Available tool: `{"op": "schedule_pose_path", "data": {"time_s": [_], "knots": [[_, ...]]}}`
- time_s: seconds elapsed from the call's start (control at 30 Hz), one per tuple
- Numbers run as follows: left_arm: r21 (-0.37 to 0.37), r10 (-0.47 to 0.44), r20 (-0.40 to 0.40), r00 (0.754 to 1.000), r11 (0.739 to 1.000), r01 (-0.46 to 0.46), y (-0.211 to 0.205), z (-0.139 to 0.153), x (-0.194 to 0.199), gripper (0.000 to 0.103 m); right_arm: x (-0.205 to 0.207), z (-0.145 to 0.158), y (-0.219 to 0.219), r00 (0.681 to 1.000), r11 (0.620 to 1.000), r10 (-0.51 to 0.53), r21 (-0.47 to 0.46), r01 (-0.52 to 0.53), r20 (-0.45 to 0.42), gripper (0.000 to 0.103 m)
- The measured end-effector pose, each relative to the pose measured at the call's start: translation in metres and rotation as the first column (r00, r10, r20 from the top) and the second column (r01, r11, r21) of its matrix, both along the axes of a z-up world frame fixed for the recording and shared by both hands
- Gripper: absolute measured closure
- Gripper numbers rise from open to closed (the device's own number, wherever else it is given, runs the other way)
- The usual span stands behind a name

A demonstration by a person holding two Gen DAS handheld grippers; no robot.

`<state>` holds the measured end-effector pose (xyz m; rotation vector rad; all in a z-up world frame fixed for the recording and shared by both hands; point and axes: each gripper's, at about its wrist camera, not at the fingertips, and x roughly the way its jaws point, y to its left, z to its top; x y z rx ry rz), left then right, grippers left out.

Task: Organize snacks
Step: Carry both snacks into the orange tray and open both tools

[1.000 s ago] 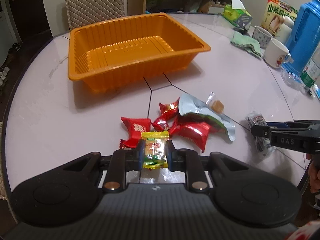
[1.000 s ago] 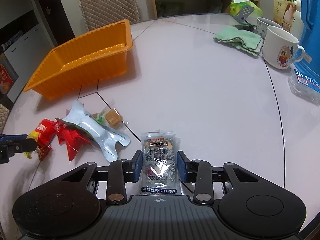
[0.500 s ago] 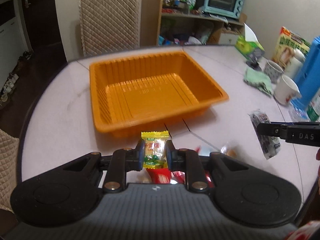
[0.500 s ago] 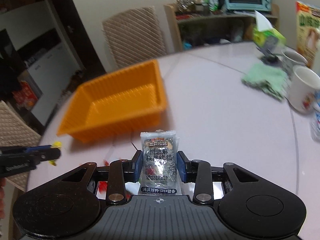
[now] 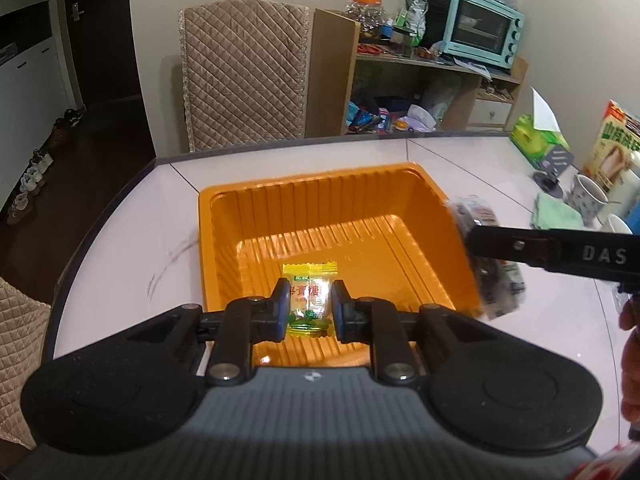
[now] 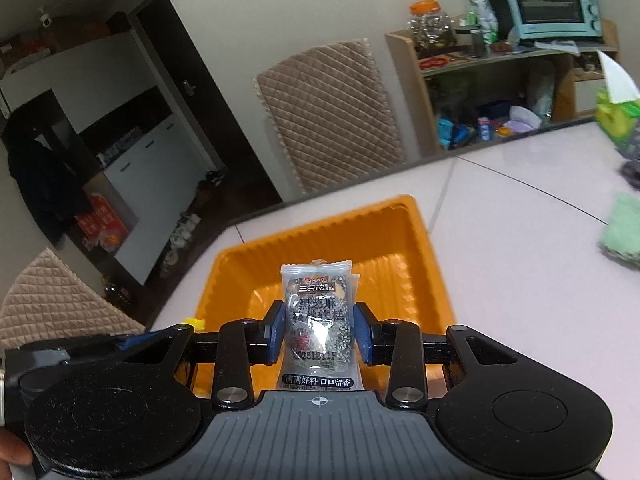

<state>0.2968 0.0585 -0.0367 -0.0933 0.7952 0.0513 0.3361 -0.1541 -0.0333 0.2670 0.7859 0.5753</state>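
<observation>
Left wrist view: the left tool grips a yellow candy over the orange tray, while the right tool, at three o'clock, clamps its sesame snack packet above the tray's right rim.

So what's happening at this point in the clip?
A person holding a gripper in each hand is sorting snacks into an orange tray on the table. The left gripper is shut on a small yellow wrapped candy, poised over the tray's inside. The right gripper is shut on a clear packet of black sesame cake, at the tray's right rim. The tray looks empty; neither snack has been released yet.
</observation>
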Motion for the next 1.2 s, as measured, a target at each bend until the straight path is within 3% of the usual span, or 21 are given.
{"op": "schedule_pose_path", "data": {"time_s": [0.33, 0.63, 0.8, 0.9, 1.2], "knots": [[-0.004, 0.023, -0.041, 0.999, 1.000, -0.024, 0.014, -0.018, 0.029, 0.084, 0.047, -0.036, 0.043, 0.998, 0.997, 0.036, -0.072, -0.039, -0.047, 0.066], [-0.015, 0.022, -0.067, 0.997, 1.000, -0.023, 0.015, -0.032, 0.040, 0.084, 0.057, -0.070, 0.050, 0.992, 0.989, 0.043, -0.134, -0.059, -0.122, 0.066], [-0.018, 0.020, -0.076, 0.997, 1.000, -0.021, 0.014, -0.034, 0.044, 0.084, 0.062, -0.077, 0.048, 0.986, 0.991, 0.041, -0.120, -0.060, -0.160, 0.061], [-0.019, 0.017, -0.079, 0.997, 1.000, -0.019, 0.013, -0.036, 0.045, 0.084, 0.065, -0.076, 0.042, 0.986, 0.995, 0.024, -0.087, -0.039, -0.167, 0.052], [-0.033, 0.001, -0.087, 0.996, 0.999, -0.004, 0.005, -0.040, 0.053, 0.084, 0.064, -0.066, 0.030, 0.990, 0.996, -0.007, -0.088, -0.005, -0.141, 0.051]]}}
